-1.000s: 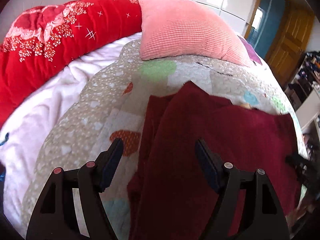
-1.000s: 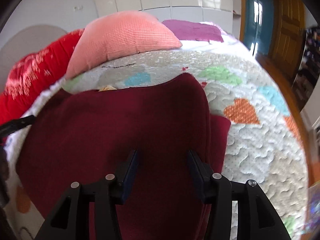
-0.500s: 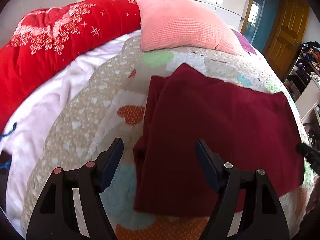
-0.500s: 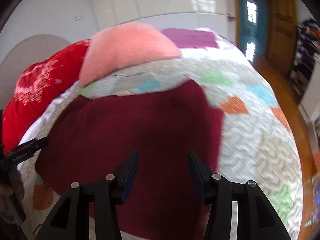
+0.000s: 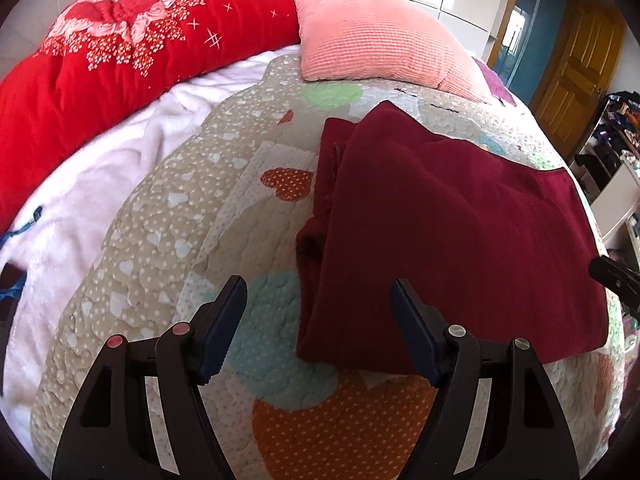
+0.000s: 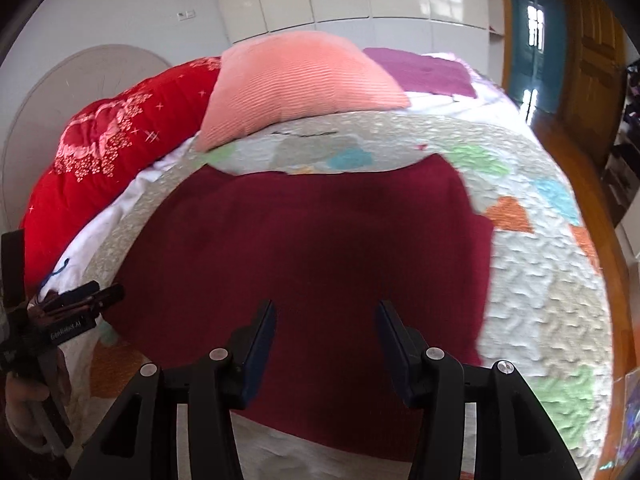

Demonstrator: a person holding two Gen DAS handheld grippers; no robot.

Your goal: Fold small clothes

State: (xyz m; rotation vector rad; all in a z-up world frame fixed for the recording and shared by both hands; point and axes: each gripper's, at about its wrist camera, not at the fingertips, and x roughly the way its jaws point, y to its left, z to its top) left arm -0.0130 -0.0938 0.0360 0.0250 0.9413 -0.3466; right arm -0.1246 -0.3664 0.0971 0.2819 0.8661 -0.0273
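Both grippers, left (image 5: pixel 318 316) and right (image 6: pixel 326 334), wide open, empty, have backed off; garment (image 5: pixel 452 236) lies folded, fold apparently finished.

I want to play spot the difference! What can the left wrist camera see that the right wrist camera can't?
Only the left wrist view shows the blue thread on the fluffy white blanket and the left tongs up close, open.

Only the right wrist view shows the flat purple cloth behind the pillow and the open right tongs.

Both show the folded dark red garment, the pink ribbed pillow, the red flowered quilt and the heart-patterned bedspread.
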